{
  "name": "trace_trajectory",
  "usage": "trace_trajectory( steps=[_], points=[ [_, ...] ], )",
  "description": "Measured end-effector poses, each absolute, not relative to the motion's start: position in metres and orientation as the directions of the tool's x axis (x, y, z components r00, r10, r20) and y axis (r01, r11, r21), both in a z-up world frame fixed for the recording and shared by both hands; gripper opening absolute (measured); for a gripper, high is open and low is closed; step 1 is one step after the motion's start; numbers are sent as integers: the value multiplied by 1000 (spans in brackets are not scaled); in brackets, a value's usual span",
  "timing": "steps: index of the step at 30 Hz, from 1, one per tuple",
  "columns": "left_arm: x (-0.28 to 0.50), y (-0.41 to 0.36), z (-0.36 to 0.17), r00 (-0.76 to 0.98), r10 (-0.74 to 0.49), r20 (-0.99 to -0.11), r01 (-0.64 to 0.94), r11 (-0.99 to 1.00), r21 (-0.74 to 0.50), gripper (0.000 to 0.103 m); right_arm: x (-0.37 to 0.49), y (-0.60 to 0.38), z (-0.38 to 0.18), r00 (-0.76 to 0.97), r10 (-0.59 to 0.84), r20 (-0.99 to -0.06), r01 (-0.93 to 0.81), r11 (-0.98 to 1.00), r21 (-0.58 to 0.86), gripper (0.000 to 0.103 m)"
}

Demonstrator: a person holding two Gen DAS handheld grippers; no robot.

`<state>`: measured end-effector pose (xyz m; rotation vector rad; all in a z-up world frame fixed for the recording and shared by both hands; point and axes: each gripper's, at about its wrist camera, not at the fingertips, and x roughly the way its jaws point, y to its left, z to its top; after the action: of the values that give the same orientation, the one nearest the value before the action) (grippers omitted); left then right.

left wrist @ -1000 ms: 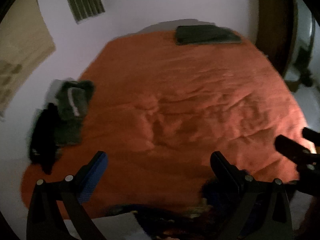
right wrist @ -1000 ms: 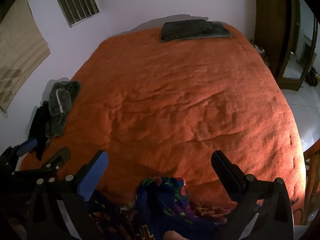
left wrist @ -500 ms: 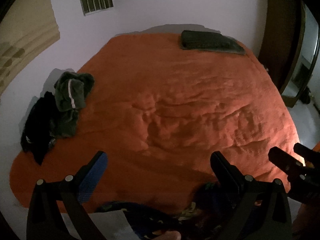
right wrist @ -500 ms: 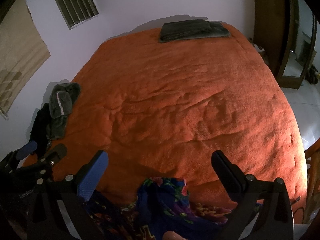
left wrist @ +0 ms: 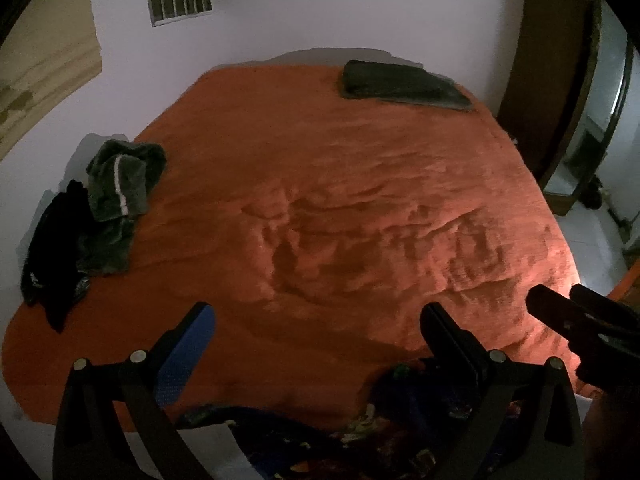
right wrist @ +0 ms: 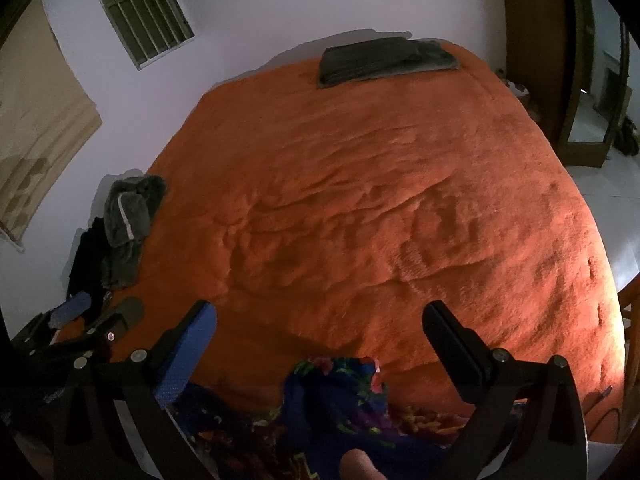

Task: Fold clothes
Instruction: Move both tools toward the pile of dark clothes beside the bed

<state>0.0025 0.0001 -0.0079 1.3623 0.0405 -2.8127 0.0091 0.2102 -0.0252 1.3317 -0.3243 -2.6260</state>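
Both grippers, left (left wrist: 316,326) and right (right wrist: 320,324), spread wide and empty above the orange blanket (right wrist: 400,200) (patterned garment (right wrist: 340,400) bunched at near edge).

Both views are dim and a little grainy, with strong fisheye bending and black corners. Light enters from the right side, making a bright glow on the orange bed cover (right wrist: 400,200) at the right edge. The lower part of the frame stays in deep shadow.
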Motion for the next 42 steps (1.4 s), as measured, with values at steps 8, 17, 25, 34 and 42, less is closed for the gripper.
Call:
trace_trajectory(
  steps=[8,17,25,34,42],
  points=[
    [2,-11,-4,-644,-1,-765,69,-996,-57,92,8,208,-24,-585,-305,-751,101,-947,305,103],
    [-9,-47,28,-636,8,-771,70,-995,-67,92,-2,176,-7,-559,-400,-726,183,-914,362,89],
    [-34,-163,107,-689,-47,-724,172,-980,-100,94,-33,86,43,-528,-489,-694,339,-871,356,84],
    [-26,-336,124,-630,-273,-727,401,-916,-3,94,-69,-53,74,-489,-569,-661,512,-801,311,84],
    [1,-486,63,-539,-324,-777,552,-833,-36,94,-91,-190,42,-403,-645,-650,624,-713,320,84]
  ],
)
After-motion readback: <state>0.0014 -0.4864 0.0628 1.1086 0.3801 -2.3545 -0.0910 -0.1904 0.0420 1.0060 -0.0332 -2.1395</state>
